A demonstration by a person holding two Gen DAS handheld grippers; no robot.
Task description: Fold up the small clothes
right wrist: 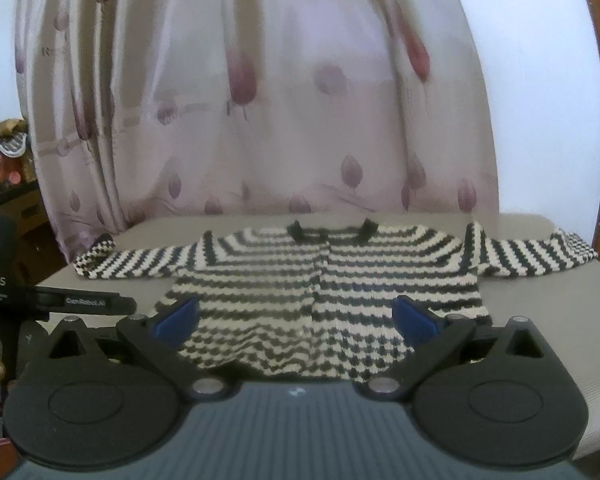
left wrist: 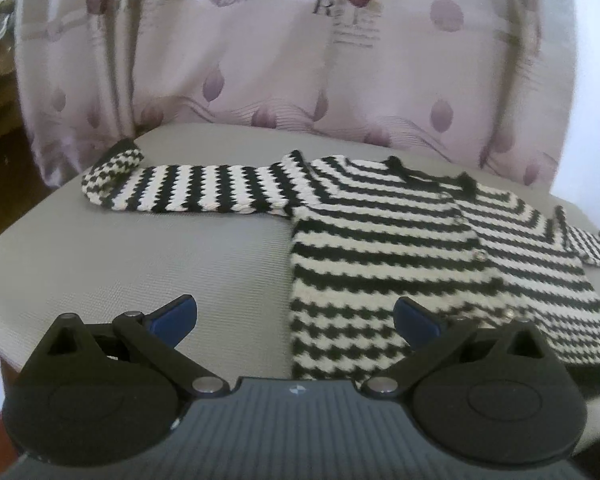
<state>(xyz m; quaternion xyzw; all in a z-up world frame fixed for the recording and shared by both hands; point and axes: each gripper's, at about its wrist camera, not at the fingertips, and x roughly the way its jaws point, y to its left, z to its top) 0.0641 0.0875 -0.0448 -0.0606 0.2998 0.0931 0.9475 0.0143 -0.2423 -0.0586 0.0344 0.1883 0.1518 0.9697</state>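
On the grey counter [right wrist: 540,300], a black-and-white striped knit cardigan [right wrist: 324,280] lies flat with sleeves outstretched, soft, light and limp, best pinched at a cuff, while left gripper [left wrist: 296,320] and right gripper [right wrist: 296,318] hover with fingers spread.

Bare grey table [left wrist: 160,256]: open strip in front of the left sleeve [left wrist: 188,192], beside the sweater [right wrist: 324,292] body.
Right side: bare table [right wrist: 540,304] below the right sleeve [right wrist: 532,260].
Far edge: curtain [right wrist: 284,120] hangs close behind the collar, little room there.
Left flank: the left gripper [right wrist: 72,304] stands beside the sweater hem.
Both grippers spread wide, left gripper [left wrist: 296,320] and right gripper [right wrist: 296,320], nothing between their fingers.
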